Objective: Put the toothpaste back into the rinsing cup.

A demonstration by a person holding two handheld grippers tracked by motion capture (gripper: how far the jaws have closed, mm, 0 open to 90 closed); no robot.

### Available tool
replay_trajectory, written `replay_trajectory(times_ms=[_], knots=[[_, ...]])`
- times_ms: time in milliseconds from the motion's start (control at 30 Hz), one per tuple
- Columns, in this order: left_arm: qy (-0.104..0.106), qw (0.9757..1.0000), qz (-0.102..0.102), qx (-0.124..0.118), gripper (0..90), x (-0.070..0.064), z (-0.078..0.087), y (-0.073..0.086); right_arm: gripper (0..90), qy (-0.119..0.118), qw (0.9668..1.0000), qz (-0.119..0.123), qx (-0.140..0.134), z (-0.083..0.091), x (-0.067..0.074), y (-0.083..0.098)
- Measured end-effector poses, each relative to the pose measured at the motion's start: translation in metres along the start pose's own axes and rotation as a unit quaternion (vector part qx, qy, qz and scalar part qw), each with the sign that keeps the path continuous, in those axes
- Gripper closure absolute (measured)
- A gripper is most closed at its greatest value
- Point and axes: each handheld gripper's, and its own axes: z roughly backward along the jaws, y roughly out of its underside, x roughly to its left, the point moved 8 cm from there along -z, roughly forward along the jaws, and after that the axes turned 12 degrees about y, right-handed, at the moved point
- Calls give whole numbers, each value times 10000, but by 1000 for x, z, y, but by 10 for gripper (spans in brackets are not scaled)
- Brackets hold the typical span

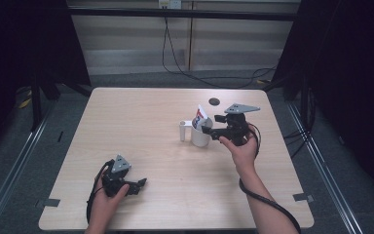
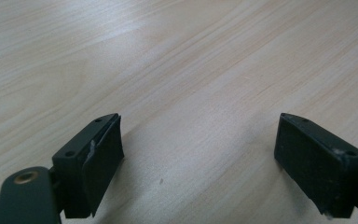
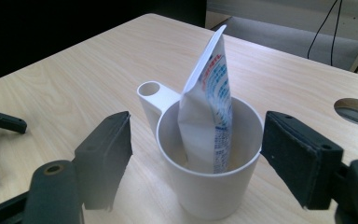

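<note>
A white cup [image 1: 199, 137] with a side handle [image 1: 182, 129] stands right of the table's middle. A white pouch [image 1: 200, 117] with blue and red print stands upright in it, its top leaning past the rim. My right gripper [image 1: 209, 128] is level beside the cup, open. In the right gripper view its jaws flank the cup [image 3: 209, 186] and pouch [image 3: 209, 107]: the right pad is close by the rim and the left pad stands apart from it. My left gripper [image 1: 141, 184] rests near the front left, open [image 2: 198, 140] over bare wood.
A dark round hole [image 1: 214, 101] sits in the tabletop behind the cup. The wooden table [image 1: 141, 122] ends close in front of the left hand. Cables run along the floor beyond the far edge. The left gripper's jaw tips [image 3: 4, 122] show at the right gripper view's left edge.
</note>
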Motion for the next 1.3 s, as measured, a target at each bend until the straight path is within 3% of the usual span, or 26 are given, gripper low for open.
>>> replay_trajectory(times_ms=[267, 400, 500, 1067, 1300], knots=[[4, 10000, -3, -7, 150, 0, 0, 0, 221, -65, 9998, 151, 82, 5, 2, 6], [3, 10000, -4, -3, 150, 0, 0, 0, 205, -90, 9998, 128, 101, 9, 1, 8], [-1, 10000, -4, -6, 150, 0, 0, 0, 202, -188, 9998, -47, 71, 12, 1, 9], [3, 10000, -5, -6, 150, 0, 0, 0, 202, -142, 9992, 278, 263, 25, -2, 28], [3, 10000, 0, -3, 150, 0, 0, 0, 195, -186, 9989, 285, 322, 27, -1, 36]])
